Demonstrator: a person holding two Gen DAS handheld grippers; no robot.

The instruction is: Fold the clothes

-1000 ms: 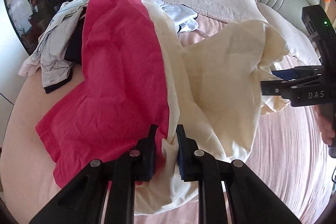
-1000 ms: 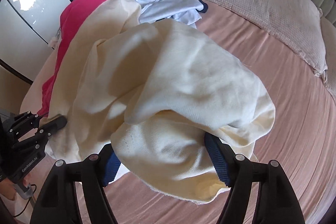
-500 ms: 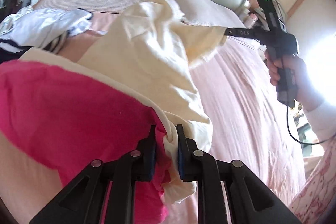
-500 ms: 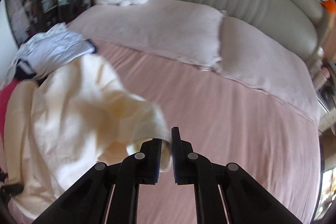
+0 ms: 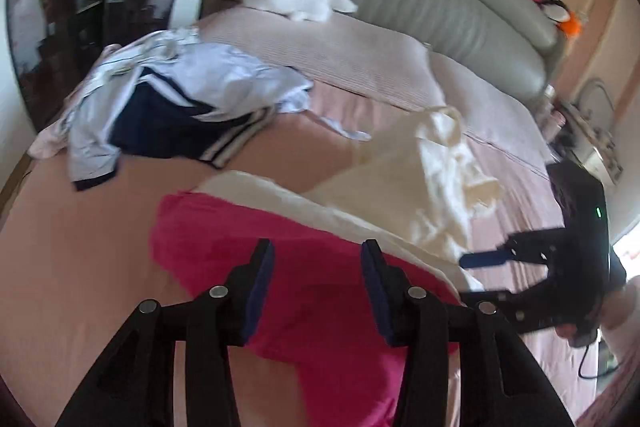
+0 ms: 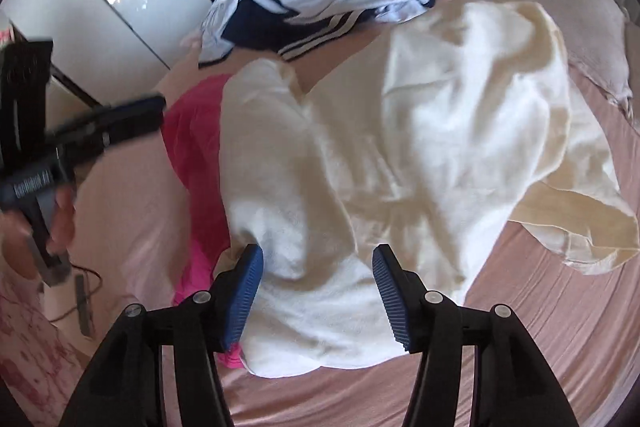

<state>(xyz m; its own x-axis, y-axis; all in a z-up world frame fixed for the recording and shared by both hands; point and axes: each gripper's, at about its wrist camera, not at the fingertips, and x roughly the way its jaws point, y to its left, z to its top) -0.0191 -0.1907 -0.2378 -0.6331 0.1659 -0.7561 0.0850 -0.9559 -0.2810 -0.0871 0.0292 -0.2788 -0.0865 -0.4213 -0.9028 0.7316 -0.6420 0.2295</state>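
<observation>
Releasing the cream garment (image 6: 420,131) mid-bed after spreading, left gripper (image 5: 317,291) and right gripper (image 6: 318,291) open empty-jawed; regrasping edges likely follows.

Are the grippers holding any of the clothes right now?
No, nothing is held. The left gripper and right gripper both have their jaws opening above the cream garment and pink garment, which lie loose on the bed.

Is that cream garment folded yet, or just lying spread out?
Spread out, not folded: the cream garment lies rumpled across the bed, partly covering the pink garment.
</observation>
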